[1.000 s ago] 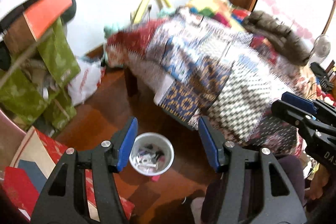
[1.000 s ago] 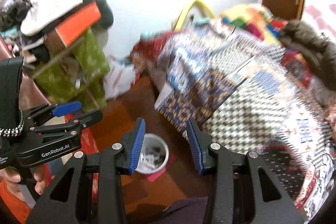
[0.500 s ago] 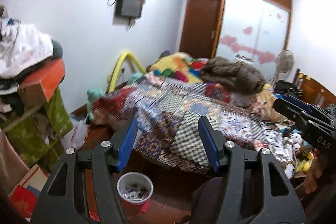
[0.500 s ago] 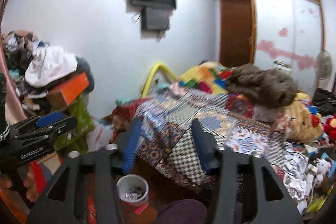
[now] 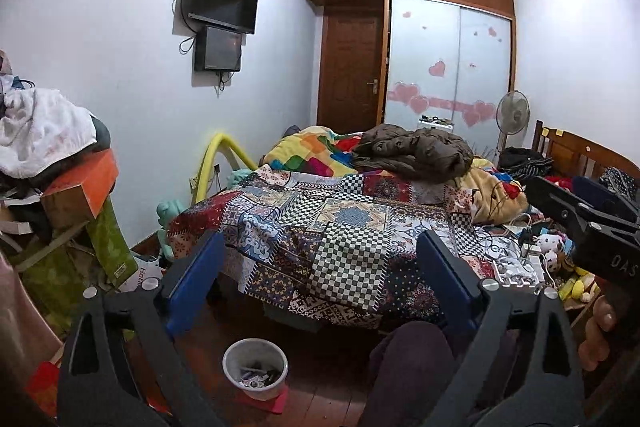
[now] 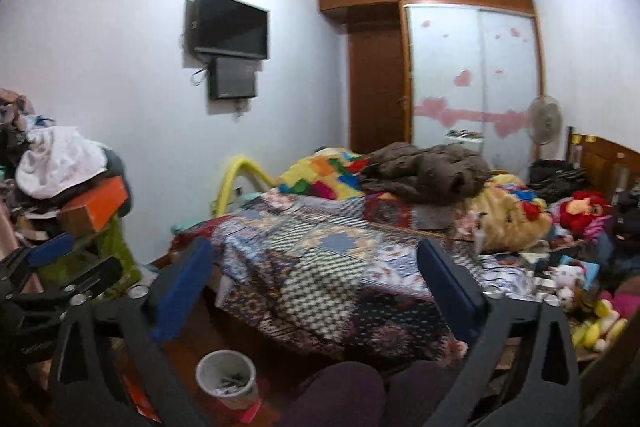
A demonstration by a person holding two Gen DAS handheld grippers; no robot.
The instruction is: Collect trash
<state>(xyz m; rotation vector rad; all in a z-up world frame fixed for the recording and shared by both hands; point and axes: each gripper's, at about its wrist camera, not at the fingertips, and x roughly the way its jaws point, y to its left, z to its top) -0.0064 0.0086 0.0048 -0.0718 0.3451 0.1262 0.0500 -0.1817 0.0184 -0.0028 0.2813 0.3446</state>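
Note:
A white trash bucket with scraps in it stands on the wooden floor in front of the bed; it also shows in the right wrist view. My left gripper is open and empty, held level and facing the bed. My right gripper is open and empty too, facing the same way. The right gripper shows at the right edge of the left wrist view; the left gripper shows at the left edge of the right wrist view. Small clutter lies on the bed's right side.
A bed with a patchwork quilt fills the middle, with a brown jacket on it. A pile of boxes and clothes stands at the left. A TV, a door, a wardrobe and a fan are behind. Stuffed toys lie right.
Both grippers have tilted up from the floor and bucket to face the bed and room. The jaws of both have opened wider.

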